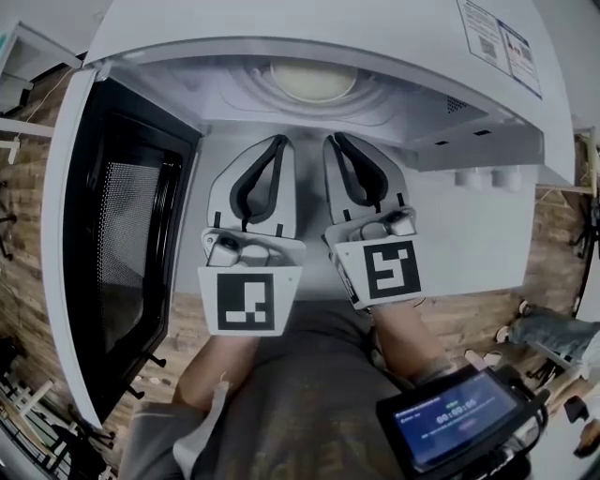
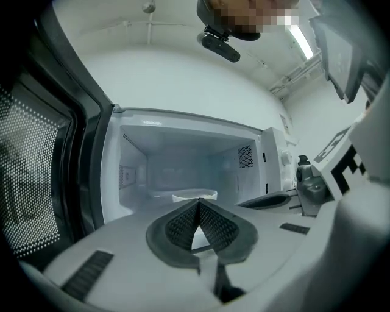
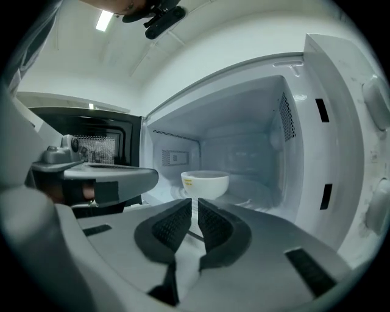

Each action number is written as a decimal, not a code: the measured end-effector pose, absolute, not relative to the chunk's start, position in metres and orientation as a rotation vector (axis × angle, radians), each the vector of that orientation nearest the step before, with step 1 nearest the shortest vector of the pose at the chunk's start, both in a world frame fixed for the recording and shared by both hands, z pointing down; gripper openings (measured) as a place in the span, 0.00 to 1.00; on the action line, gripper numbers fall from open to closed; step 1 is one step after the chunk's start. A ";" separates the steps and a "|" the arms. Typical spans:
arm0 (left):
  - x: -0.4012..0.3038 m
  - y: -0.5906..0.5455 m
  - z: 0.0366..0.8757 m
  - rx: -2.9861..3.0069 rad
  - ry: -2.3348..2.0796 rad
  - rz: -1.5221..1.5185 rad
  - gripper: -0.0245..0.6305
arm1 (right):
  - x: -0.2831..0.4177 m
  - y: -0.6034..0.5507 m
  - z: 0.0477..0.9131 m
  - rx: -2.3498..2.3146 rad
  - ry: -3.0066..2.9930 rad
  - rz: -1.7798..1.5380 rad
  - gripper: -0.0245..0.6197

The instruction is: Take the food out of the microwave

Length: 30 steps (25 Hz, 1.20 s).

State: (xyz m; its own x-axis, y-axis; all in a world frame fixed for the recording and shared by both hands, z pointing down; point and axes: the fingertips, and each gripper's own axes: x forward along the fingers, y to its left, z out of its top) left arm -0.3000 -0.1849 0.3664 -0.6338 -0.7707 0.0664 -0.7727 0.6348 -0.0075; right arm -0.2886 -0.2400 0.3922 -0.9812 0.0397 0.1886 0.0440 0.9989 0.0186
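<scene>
microwave (image 1: 328, 23) white, standing open; door (image 1: 122, 244) swung fully out to the left, its dark mesh window facing the cavity; two knobs (image 1: 487, 176) on the panel at the right side.

bowl (image 3: 205, 183) – white, a small yellow label on its side – sits on the cavity floor about mid-way across and well back from the opening; what is in it cannot be seen from any view; from the head view only its pale round top shows under the front edge of the microwave's top.

left gripper (image 1: 279, 142) and right gripper (image 1: 333, 139) held side by side, close together, just in front of the opening, both pointing into the cavity; neither touches the bowl.

left gripper view: jaws clenched, ribbed pads meeting at the tips, nothing between them; bowl's rim shows just above the tips, still far off; right gripper seen alongside at the right.

right gripper view: jaws all but together – only a thin slit between the pads, nothing in it; bowl lines up straight beyond the slit; left gripper seen alongside at the left, with the door behind it.

marker cubes (image 1: 248, 300) face up toward the head view; person's forearms run down from them; a device with a lit screen (image 1: 459, 417) at lower right; wood floor (image 1: 469, 319) below.
</scene>
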 end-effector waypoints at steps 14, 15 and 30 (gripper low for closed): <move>-0.325 -0.174 0.368 1.231 -2.783 0.047 0.05 | -0.352 -0.262 0.375 0.026 -2.912 -0.124 0.76; -0.327 -0.173 0.368 1.227 -2.786 0.040 0.05 | -0.355 -0.261 0.376 0.020 -2.897 -0.124 0.77; -0.326 -0.167 0.359 1.225 -2.775 0.012 0.05 | -0.364 -0.260 0.384 0.039 -2.805 -0.131 0.73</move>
